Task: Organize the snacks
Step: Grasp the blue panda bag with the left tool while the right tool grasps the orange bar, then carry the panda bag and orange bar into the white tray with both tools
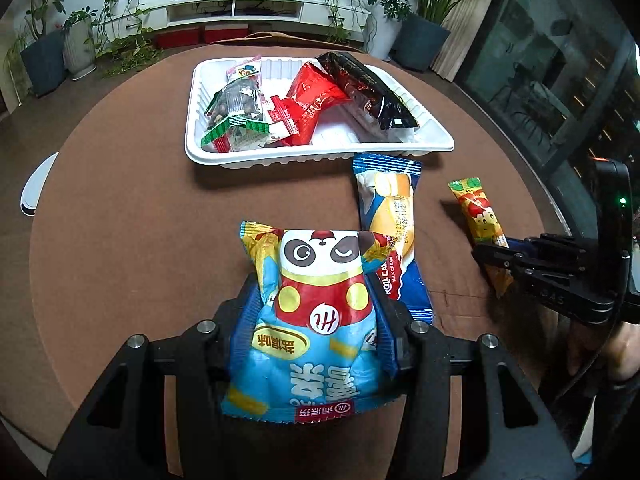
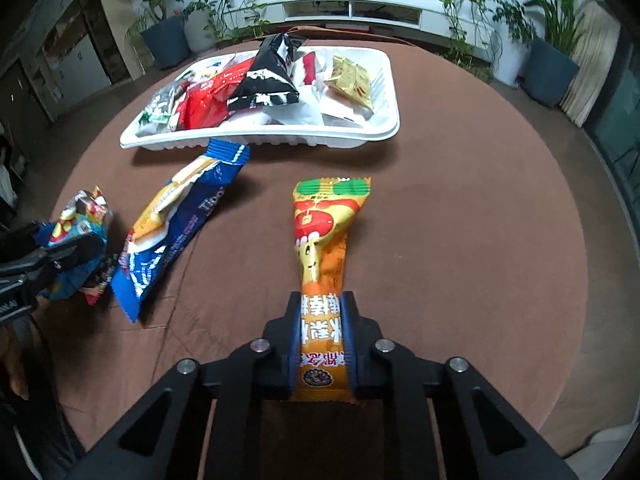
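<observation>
While both tools are loaded, the snacks read as light, crinkly film pouches, soft and air-filled, likely slippery on the foil face and best pinched across the body or near a crimped seal rather than on the puffed middle. Left tool point(image 1: 316, 332) is clamped on the panda bag point(image 1: 316, 312), blue pads pressing its two sides about mid-body; bag stands roughly along the fingers, top crimp pointing away toward the white tray point(image 1: 320, 152). Right tool point(image 2: 322, 344) has closed on the orange stick pack point(image 2: 324, 248), gripping near its lower end; long axis runs straight out from the fingers, green-banded end toward the tray, and most of its length hangs unsupported, so I expect it to droop or swing. Blue cake wrapper point(image 1: 394, 236) lies flat on the brown bench point(image 1: 140, 240) between the two tools, one end nearly touching the tray's near rim, long axis toward the tray. Tray already holds several packets, heaped loosely. Judged: two pouches ready to carry over, one left.
</observation>
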`<move>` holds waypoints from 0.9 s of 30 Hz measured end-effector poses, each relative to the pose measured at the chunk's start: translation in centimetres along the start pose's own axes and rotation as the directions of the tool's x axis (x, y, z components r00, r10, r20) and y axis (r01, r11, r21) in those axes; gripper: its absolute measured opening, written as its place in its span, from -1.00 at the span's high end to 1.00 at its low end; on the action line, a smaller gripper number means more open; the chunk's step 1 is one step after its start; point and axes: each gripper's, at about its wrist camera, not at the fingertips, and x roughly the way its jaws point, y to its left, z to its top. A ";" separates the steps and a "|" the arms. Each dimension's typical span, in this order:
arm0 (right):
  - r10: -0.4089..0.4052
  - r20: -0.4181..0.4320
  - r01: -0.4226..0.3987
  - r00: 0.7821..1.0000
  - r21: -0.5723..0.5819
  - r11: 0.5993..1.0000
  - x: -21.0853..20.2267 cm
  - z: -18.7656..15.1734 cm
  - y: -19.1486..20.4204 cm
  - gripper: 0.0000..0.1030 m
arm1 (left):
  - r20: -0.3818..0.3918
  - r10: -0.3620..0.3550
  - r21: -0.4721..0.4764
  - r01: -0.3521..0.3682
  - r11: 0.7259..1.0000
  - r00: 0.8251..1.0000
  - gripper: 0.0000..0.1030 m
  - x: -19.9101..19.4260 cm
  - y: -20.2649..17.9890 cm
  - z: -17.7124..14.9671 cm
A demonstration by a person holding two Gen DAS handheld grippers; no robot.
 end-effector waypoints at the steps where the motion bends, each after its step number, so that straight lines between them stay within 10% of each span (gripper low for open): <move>1: 0.005 0.003 -0.005 1.000 0.007 1.000 -0.1 -0.1 0.0 0.68 | 0.003 -0.002 -0.002 0.003 1.000 1.000 0.07 -0.1 0.0 0.0; 27: 0.137 0.097 -0.148 0.986 0.117 0.982 -4.2 -0.1 -1.7 0.69 | 0.080 -0.064 -0.080 0.070 0.994 0.995 0.07 -3.2 0.5 0.1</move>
